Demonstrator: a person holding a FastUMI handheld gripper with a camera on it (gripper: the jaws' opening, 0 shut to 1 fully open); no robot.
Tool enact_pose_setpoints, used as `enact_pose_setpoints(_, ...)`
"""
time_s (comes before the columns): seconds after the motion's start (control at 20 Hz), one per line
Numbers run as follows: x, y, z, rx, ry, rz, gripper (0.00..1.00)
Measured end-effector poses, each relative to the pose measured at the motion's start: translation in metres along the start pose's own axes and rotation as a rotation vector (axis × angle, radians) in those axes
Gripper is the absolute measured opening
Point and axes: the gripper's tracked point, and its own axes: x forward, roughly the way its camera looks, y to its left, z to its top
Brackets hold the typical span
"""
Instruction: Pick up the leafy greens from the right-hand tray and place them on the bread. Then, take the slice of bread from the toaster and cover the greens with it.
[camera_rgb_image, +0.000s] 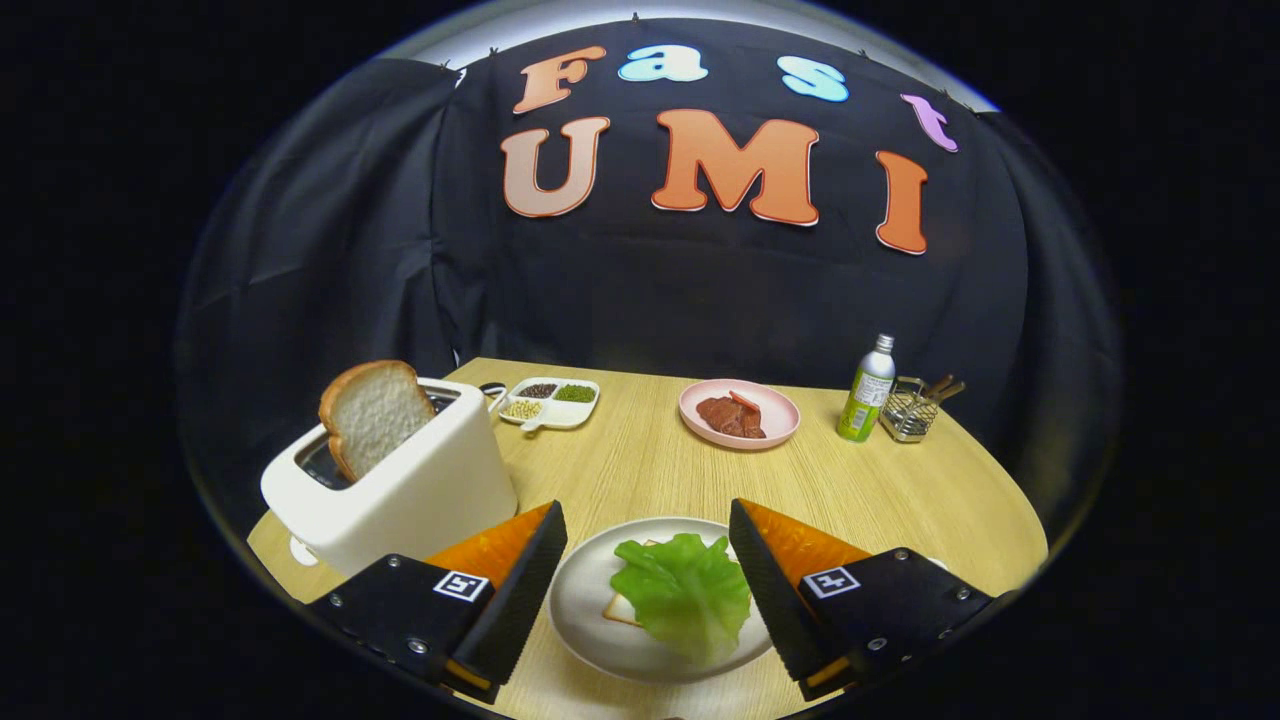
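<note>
Two black fingers of the gripper (648, 560) stood wide apart at the bottom of the gripper view, holding nothing, with a white plate (580, 610) lying between and just below them. On that plate the leafy greens (685, 595) rested on top of a slice of bread (622, 612), covering nearly all of it so that only a pale corner showed at the leaf's near side. Since the leaf already sat on the bread and the jaws were open and clear of it, the first part of the task looked done.

Beyond the left finger stood a white toaster (400, 490), and a second slice of bread (372, 412) stuck up out of its slot, tilted, with much of it exposed. That height probably left enough bread above the slot for the fingers to close on its two flat faces.

Farther back on the wooden table (640, 470) were a small divided dish (552, 402) of seeds, a pink plate (739, 414) with reddish slices, a green bottle (866, 390) and a wire basket (908, 410) just beside it, all well apart from the white plate and out of the way between it and the toaster
</note>
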Motion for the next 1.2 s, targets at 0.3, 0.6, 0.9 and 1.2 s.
enact_pose_setpoints(0.3,-0.012,0.043,0.049,0.015,-0.069,0.031,0.98)
enact_pose_setpoints(0.6,-0.017,0.102,0.066,0.01,-0.084,0.103,0.98)
enact_pose_setpoints(0.9,-0.012,0.141,0.065,0.024,-0.061,0.145,0.98)
enact_pose_setpoints(1.2,-0.007,0.169,0.057,-0.014,-0.055,0.163,0.98)
